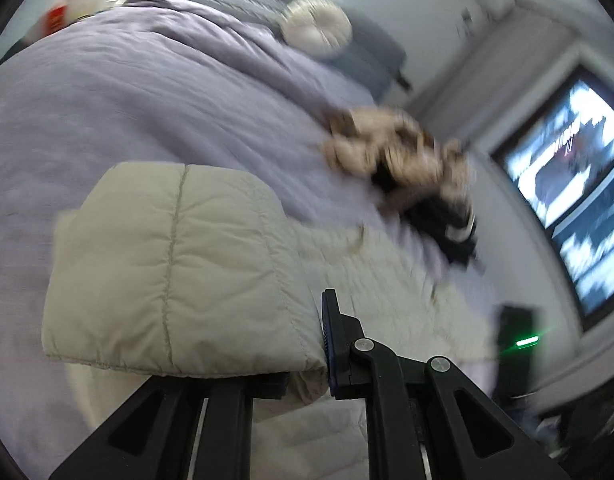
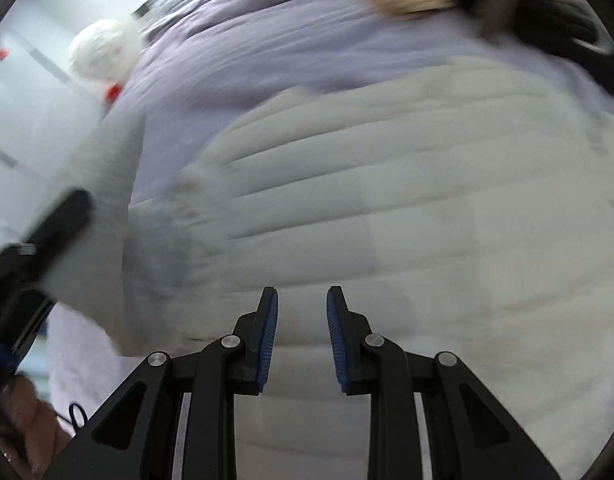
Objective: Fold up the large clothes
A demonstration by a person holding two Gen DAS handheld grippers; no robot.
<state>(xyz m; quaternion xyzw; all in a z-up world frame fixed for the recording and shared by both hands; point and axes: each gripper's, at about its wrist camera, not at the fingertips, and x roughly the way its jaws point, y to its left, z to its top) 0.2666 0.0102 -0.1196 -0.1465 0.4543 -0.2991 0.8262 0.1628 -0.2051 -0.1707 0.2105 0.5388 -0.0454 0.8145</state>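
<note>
Motion-blurred brown-black heap (image 1: 403, 168) beyond quilted jacket (image 1: 171, 264), identity unclear

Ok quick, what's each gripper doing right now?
Left gripper: shut on a fold of the cream quilted jacket.
Right gripper: open, nothing between the pads, above the jacket.

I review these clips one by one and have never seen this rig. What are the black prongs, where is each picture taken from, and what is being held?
No robot here: a person holds a two-finger gripper in each hand, each with a fisheye camera looking along its fingers. The left view shows the left gripper shut on a lifted flap of a cream quilted jacket. The right view shows the right gripper, its pads apart, empty above the same jacket. The jacket lies on a lilac bedspread, beside a blurred beige-and-black heap.
</note>
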